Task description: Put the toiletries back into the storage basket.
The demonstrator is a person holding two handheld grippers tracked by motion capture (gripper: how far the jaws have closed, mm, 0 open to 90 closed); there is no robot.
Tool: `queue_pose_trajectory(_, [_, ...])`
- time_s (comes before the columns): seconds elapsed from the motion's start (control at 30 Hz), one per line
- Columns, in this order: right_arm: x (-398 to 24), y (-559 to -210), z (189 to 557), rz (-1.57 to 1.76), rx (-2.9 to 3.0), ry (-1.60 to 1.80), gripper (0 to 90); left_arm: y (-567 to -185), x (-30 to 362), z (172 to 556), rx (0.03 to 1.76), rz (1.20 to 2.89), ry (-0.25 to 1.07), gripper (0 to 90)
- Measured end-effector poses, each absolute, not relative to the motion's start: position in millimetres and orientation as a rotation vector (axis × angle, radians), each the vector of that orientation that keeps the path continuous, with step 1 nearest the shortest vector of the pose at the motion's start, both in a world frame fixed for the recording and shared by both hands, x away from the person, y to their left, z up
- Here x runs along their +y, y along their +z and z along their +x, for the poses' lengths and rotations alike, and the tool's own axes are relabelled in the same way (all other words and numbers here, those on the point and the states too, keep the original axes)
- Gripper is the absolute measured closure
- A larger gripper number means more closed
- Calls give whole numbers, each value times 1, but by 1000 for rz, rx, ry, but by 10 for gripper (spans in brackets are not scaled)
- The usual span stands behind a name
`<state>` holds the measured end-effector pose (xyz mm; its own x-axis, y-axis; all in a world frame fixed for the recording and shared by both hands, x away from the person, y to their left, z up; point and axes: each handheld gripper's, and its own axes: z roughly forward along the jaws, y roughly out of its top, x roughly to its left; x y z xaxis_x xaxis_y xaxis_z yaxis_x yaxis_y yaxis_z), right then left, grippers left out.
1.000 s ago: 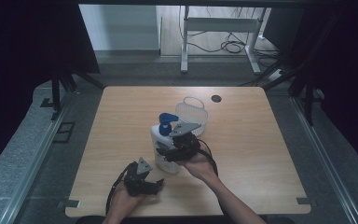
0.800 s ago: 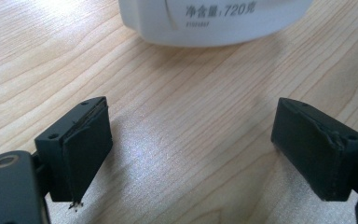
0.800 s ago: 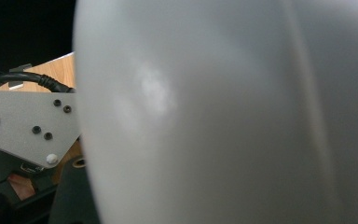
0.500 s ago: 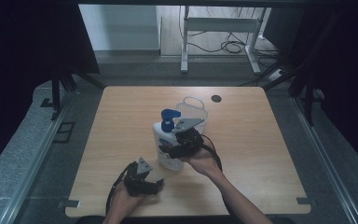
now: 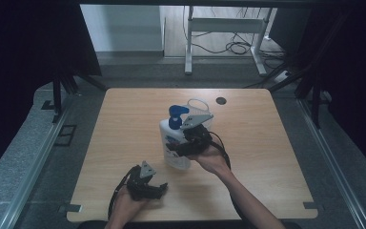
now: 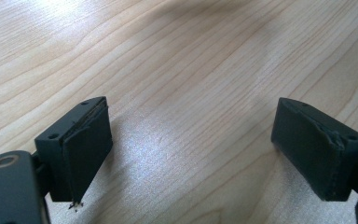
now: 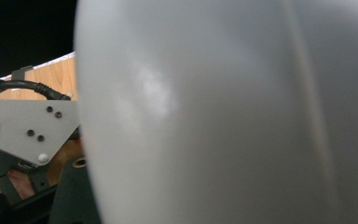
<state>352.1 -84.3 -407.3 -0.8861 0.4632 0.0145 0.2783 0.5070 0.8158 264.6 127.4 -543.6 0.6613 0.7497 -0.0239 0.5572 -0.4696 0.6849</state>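
We see R tongs [image 5: 178, 149] clamped on the white plastic pump bottle w/ blue pump head [image 5: 175, 143], upright on the pale wooden tabletop [image 5: 267, 143]. L tongs [image 5: 161, 188] near-left of bottle, jaws wide apart, nothing btwn, just above tabletop.

- The left gripper [image 6: 191, 154] is pointing down at the wooden table [image 6: 177, 60], with its two black jaws standing wide apart.
- Nothing is sitting between the jaws; bare light wood grain is showing in the gap.
- The rubber pads [image 6: 86, 154] are looking worn, the edges fraying.
- A soft glare is lying on the wood between the jaws.
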Motion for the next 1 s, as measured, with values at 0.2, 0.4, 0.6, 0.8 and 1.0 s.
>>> queue_pose_trajectory(0.2, [-89, -404, 357, 648, 2532, 1312, 370, -543, 128, 265, 1004, 2202, 367, 116])
queue_pose_trajectory(0.4, [-95, -400, 363, 653, 2517, 1319, 370, -544, 128, 265, 1001, 2203, 367, 116])
queue_pose_trajectory(0.6, [-102, -396, 370, 655, 2498, 1323, 370, -544, 128, 265, 1001, 2201, 367, 116])
queue_pose_trajectory(0.8, [-108, -391, 376, 652, 2489, 1328, 371, -544, 128, 265, 1000, 2202, 366, 116])
queue_pose_trajectory(1.0, [-115, -387, 385, 665, 2475, 1337, 371, -544, 128, 265, 1001, 2203, 368, 116])
